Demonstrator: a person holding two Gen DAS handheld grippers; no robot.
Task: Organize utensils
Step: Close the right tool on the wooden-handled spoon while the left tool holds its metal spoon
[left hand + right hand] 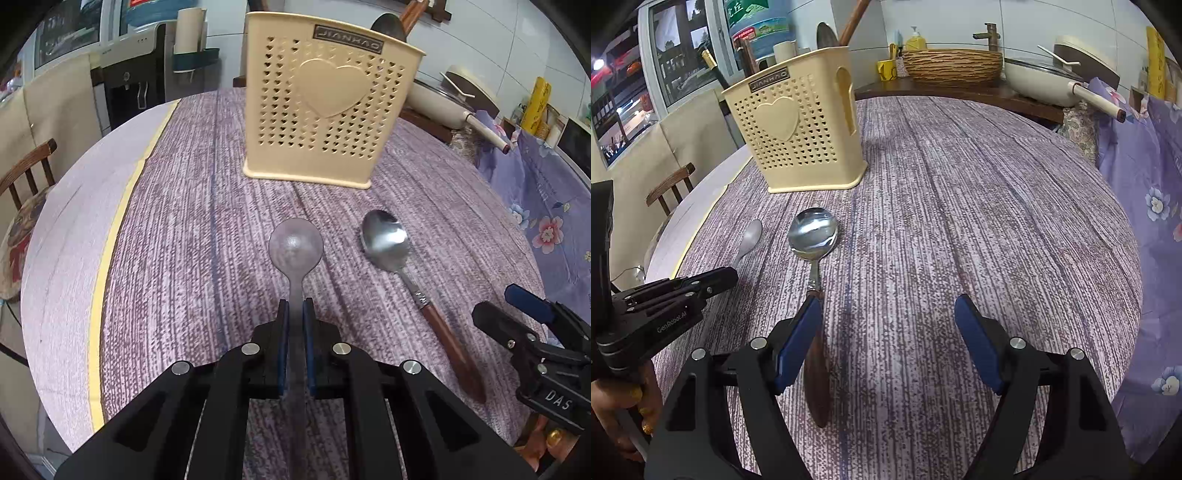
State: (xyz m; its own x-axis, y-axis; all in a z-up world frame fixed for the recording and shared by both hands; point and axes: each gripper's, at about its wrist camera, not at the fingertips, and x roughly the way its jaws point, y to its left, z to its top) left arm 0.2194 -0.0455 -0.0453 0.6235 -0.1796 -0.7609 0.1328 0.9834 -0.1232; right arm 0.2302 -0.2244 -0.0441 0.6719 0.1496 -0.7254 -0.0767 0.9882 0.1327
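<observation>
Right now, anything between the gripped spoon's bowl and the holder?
Nothing: bare tablecloth between the grey spoon and the cream utensil holder, in the left wrist view.

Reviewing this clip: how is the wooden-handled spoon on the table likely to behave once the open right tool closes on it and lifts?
The wooden-handled spoon looks rigid, so it should not flex. Its steel bowl may make it front-heavy and inclined to droop from a grip far back on the handle. The handle looks smooth and tapered, so it might slip between the right tool's pads.

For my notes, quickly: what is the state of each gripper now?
Left gripper: closed on the grey spoon.
Right gripper: open, holding nothing; wooden-handled spoon lies beside its left finger.
</observation>
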